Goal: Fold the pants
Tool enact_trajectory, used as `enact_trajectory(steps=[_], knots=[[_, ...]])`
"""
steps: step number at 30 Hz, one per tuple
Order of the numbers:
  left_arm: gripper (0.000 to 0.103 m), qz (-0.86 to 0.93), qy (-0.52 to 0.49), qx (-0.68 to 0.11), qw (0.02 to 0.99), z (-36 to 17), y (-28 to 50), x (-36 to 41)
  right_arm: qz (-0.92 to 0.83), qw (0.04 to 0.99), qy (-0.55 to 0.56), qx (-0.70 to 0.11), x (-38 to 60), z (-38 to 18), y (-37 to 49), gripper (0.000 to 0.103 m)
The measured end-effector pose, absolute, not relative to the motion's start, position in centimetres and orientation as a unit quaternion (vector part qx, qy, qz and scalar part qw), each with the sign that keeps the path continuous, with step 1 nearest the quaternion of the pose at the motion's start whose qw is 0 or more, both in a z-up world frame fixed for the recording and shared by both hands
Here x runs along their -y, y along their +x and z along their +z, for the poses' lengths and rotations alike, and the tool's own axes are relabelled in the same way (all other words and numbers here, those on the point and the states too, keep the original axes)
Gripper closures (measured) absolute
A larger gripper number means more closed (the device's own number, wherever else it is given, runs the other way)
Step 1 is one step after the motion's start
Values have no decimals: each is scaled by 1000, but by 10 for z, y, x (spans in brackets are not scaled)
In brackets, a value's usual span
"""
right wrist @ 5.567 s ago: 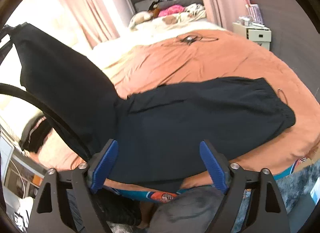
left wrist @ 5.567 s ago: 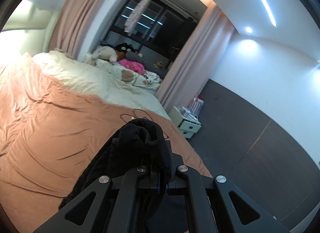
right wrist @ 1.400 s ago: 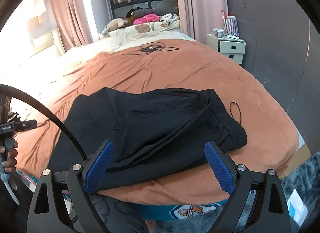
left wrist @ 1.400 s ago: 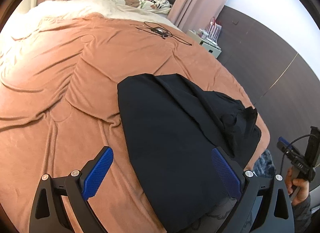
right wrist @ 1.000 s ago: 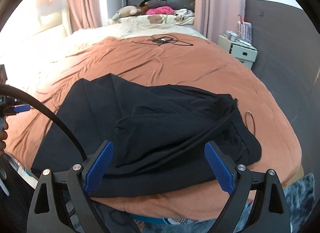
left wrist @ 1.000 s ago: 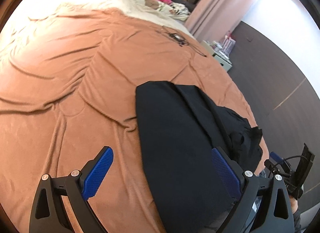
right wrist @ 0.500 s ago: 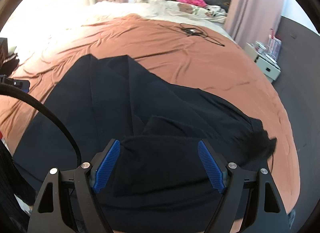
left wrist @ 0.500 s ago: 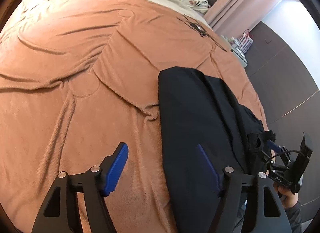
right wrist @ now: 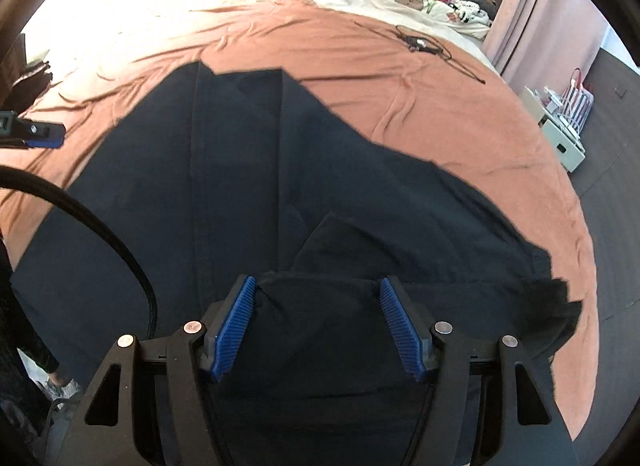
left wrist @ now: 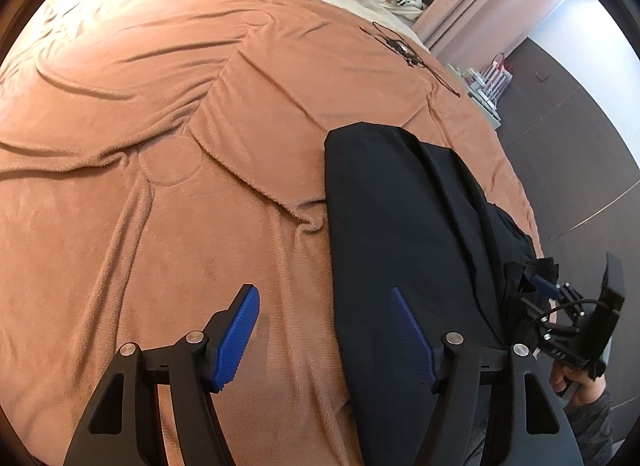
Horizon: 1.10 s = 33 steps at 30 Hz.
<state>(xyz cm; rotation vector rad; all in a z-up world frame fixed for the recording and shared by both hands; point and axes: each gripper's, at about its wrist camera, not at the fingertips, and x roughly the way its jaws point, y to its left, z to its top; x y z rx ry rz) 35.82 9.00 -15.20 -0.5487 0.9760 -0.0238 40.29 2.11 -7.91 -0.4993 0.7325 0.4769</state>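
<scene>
Black pants, one pair, lie folded over themselves in creased layers on the bed's rust blanket, near its front edge. Right gripper at six o'clock is closing, blue fingers astride a raised fold. Left gripper is closing too, straddling the pants' left edge at nine o'clock, not yet pinching.

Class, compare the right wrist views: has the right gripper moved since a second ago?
Yes. The right gripper has closed in over the black pants, further from the bedside cabinet.
</scene>
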Motion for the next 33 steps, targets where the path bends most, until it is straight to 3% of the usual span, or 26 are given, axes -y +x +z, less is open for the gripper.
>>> enact_trajectory(steps=[15, 21, 33], knots=[[33, -6, -252, -465, 849, -154, 363, -87, 256, 870, -251, -338, -9, -44, 431, 40], [33, -3, -251, -467, 848, -155, 362, -88, 289, 882, -177, -328, 11, -21, 442, 40], [33, -5, -257, -473, 843, -160, 369, -84, 290, 783, -363, -413, -23, -91, 446, 40]])
